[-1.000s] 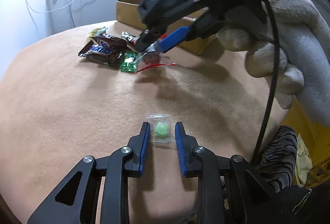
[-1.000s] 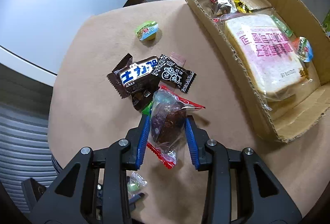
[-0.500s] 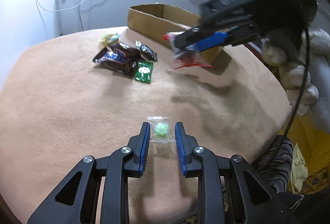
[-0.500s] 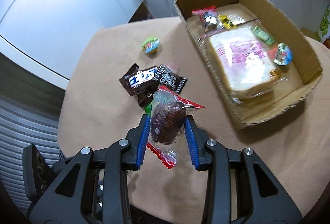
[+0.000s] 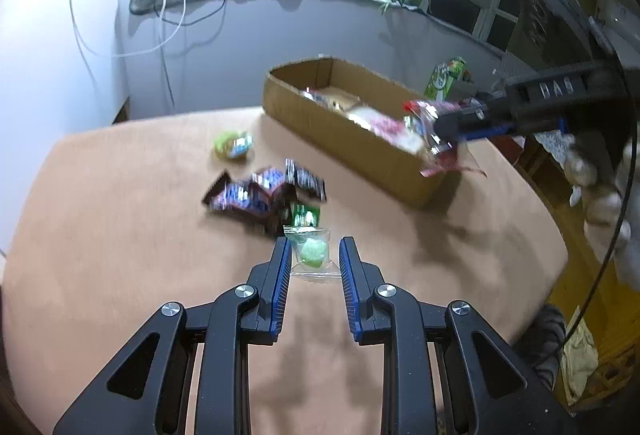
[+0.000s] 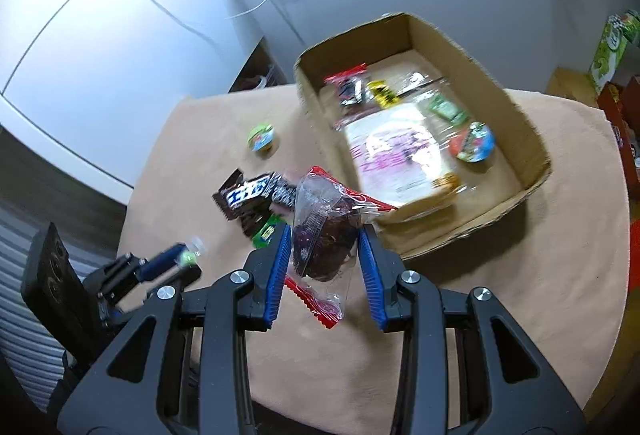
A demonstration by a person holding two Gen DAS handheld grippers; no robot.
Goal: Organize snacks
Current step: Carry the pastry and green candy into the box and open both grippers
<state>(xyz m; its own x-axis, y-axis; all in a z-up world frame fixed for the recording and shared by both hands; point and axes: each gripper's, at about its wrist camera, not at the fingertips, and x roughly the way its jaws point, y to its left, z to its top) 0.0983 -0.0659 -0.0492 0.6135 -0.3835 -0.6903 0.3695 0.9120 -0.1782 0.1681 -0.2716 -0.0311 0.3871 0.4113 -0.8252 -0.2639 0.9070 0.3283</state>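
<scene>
Round tan-covered table (image 5: 120, 235) under a dark window with a bright lamp, which only the left wrist view catches. The right wrist view alone looks down into the cardboard box (image 6: 532, 139) at the table's far edge. Left gripper (image 5: 314, 259) pinches a small clear bag with a green candy (image 5: 312, 251), tilted down. Right gripper (image 6: 324, 247) clamps a dark red-edged snack packet (image 6: 324, 231) just beside the box's near corner.

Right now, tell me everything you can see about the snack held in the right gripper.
The snack is a dark brown lumpy piece sealed in a clear crinkled plastic pouch with red serrated ends. It stands roughly upright, clamped at its middle between the blue fingers of the right gripper, one red end poking up, the other hanging below. It is lifted off the table, beside the near end of the cardboard box.
</scene>
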